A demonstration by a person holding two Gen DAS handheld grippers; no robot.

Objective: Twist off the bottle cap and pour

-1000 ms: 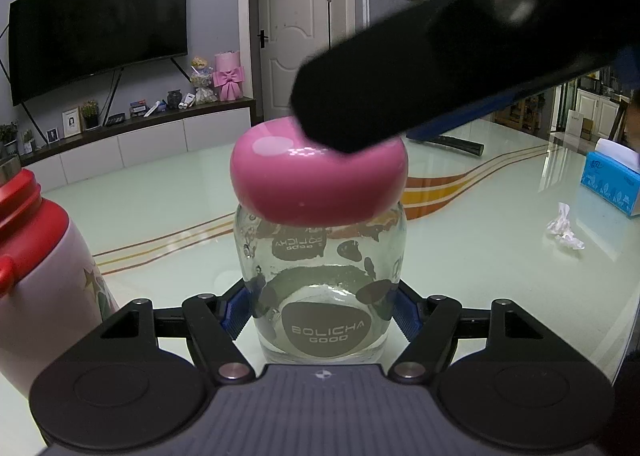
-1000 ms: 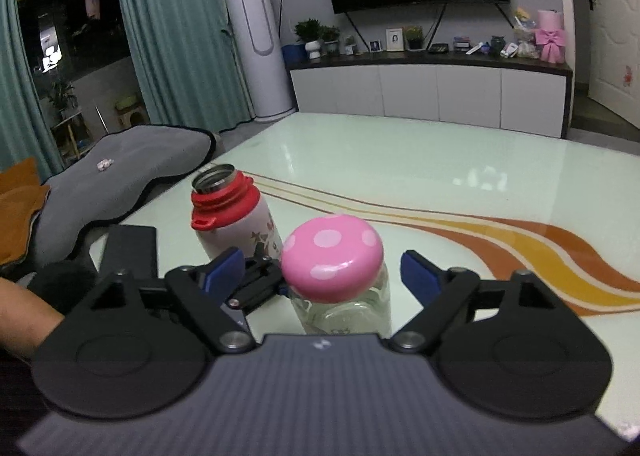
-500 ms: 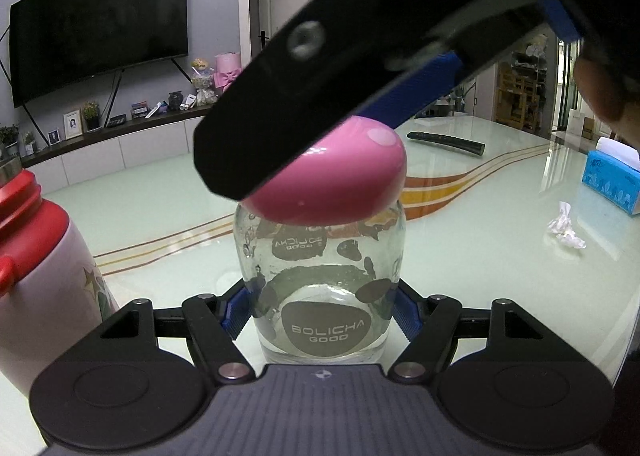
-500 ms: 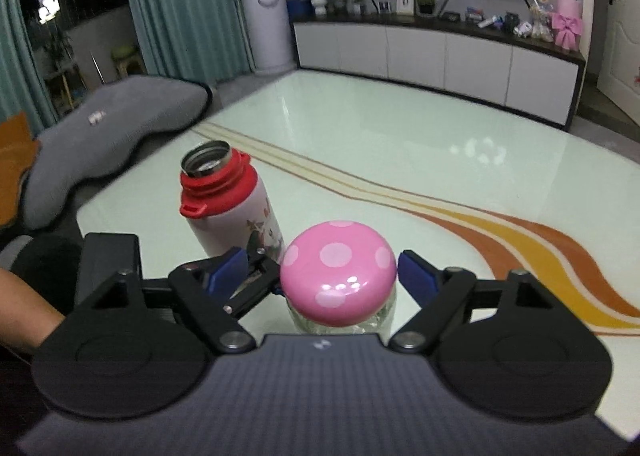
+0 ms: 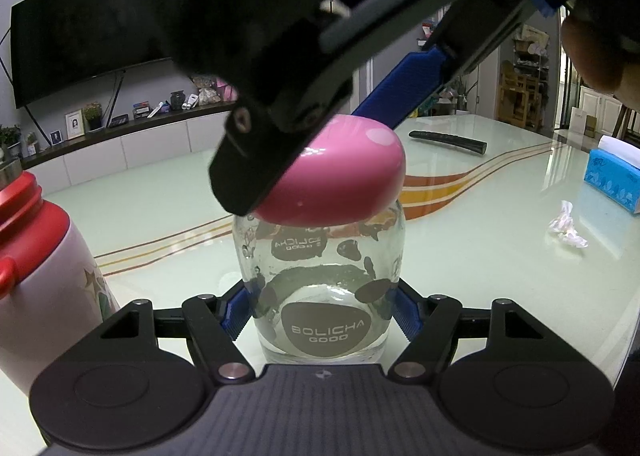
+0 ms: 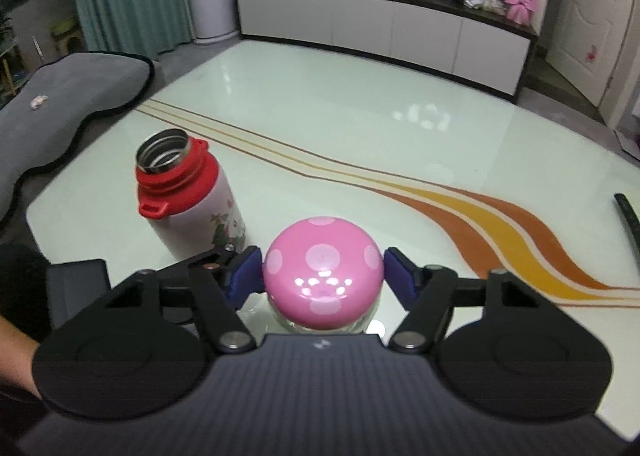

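The glass bottle (image 5: pixel 324 288) stands upright on the worktop (image 5: pixel 500 264), just right of the open red-necked flask (image 6: pixel 184 192), with the pink spotted cap (image 6: pixel 323 270) screwed on top; the cap is smooth and domed, so the pads may well skid round it instead of turning it; the glass could also twist in its hold, or tip against the flask if the turn drags sideways. The left gripper (image 5: pixel 322 312) has its jaws clamped low on the bottle's body, both blue pads pressed to the glass; the right gripper (image 6: pixel 323 276) has its jaws closing on the cap, pads at its two sides, seemingly just touching.
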